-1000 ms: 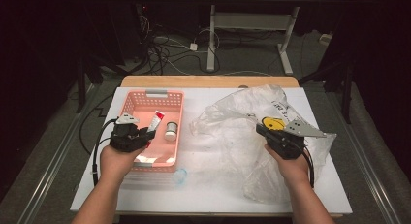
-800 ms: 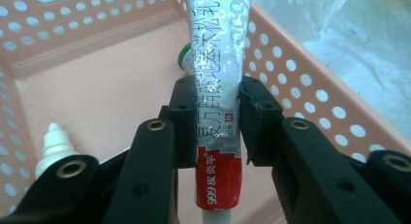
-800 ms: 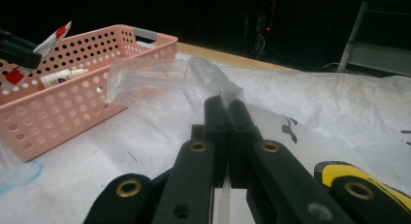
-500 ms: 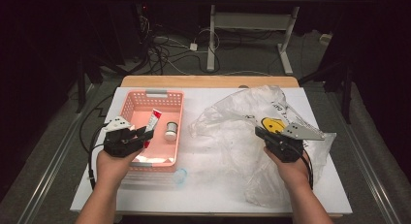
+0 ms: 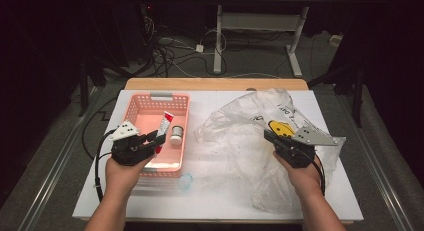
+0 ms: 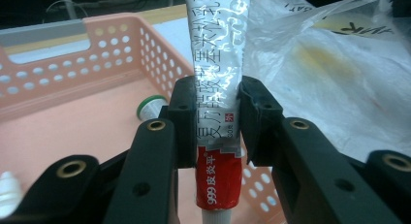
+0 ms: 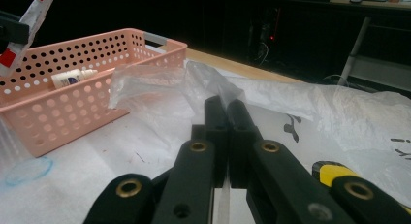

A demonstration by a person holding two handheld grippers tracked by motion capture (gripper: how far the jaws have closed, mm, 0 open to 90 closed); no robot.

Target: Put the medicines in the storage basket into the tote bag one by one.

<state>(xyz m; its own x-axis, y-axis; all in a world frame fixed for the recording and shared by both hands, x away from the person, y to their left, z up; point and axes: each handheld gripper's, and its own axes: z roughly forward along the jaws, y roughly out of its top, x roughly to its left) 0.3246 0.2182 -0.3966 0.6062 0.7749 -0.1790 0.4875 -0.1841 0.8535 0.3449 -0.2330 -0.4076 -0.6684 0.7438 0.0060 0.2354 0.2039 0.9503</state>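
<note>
Left gripper (image 5: 156, 139): held in the person's left hand over the near part of the basket; its jaws pinch a tube across the flat middle of its body, as the left gripper view shows.
Tube (image 6: 219, 83): silver with printed characters and a red band near the cap end; in the left gripper view the white cap points down toward the camera and the crimped end rises away from it. In the high view it stands clear above the basket floor.
Basket (image 5: 134, 109): pink, perforated, with a grey handle at its far wall; it sits on the left half of the table.
Bottle (image 5: 176, 135): small and white, lying on the basket floor just beside the tube's far end.
Right gripper (image 7: 227, 118): held in the right hand over the bag; its jaws are pressed together, with a thin fold of clear film caught between them.
Bag (image 5: 245, 126): clear, crumpled plastic spread over the right half of the table, with a yellow-and-black thing (image 5: 280, 127) seen through it.
Table (image 5: 210, 201): white top with a wooden far edge.
</note>
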